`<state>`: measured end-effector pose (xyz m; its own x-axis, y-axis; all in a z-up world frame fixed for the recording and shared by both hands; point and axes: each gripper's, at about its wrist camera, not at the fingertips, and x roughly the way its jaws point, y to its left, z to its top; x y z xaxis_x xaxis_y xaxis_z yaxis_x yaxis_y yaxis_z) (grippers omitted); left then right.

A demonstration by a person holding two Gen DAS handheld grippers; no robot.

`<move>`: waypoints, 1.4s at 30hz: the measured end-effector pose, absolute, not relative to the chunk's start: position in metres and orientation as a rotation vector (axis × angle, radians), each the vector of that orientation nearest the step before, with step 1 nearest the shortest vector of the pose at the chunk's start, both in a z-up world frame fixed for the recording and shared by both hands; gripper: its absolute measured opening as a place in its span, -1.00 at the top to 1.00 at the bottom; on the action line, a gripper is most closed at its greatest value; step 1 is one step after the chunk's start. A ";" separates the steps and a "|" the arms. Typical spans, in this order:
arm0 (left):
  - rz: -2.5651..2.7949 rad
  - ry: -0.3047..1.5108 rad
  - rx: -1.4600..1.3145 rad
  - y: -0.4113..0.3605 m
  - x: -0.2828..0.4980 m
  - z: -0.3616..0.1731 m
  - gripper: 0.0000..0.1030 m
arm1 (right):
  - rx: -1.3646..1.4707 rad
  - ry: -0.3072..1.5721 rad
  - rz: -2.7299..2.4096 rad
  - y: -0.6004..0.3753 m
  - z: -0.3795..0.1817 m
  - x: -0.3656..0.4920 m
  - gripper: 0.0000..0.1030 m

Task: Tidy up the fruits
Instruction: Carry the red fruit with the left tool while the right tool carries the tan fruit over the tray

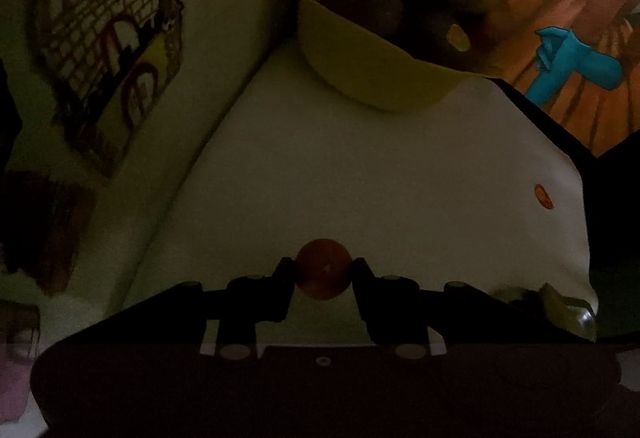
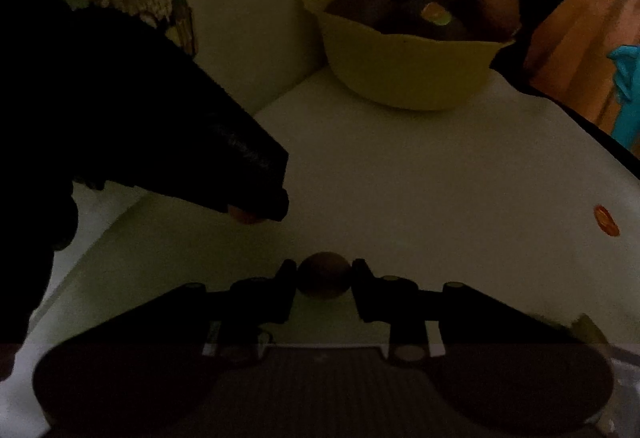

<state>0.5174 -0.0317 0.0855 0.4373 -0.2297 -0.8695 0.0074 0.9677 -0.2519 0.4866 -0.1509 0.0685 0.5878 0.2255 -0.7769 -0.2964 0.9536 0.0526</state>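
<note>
Dim light falls on a white tabletop pushed against a pale wall with a child's drawing taped to it. At the far end stands a yellow bowl already heaped with dark fruit, one piece showing a sticker. A loose orange sticker lies on the bare top, and a blue toy sits off the table's edge on something orange.

Each gripper is pinched on one small round fruit: the left gripper on a reddish fruit, the right gripper on a brownish fruit, both well short of the bowl.

Only the fingertips hold these smooth balls, so a jolt or a twist could squirt one out and send it rolling off the table. The bowl looks full; an added fruit may tumble back over the rim. The two grippers, heading the same way, could also bump.
</note>
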 end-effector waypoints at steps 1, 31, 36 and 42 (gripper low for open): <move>-0.151 1.110 -0.222 -0.034 0.514 0.088 0.36 | -0.083 0.885 0.303 -0.153 0.071 0.482 0.35; -0.435 1.091 -0.044 -0.166 0.462 0.105 0.36 | -0.023 0.789 -0.023 -0.300 0.125 0.376 0.35; -0.463 1.099 -0.017 -0.182 0.468 0.094 0.36 | 0.003 0.797 -0.088 -0.328 0.117 0.377 0.34; -0.485 1.115 -0.006 -0.198 0.472 0.077 0.35 | 0.053 0.796 -0.138 -0.349 0.098 0.385 0.34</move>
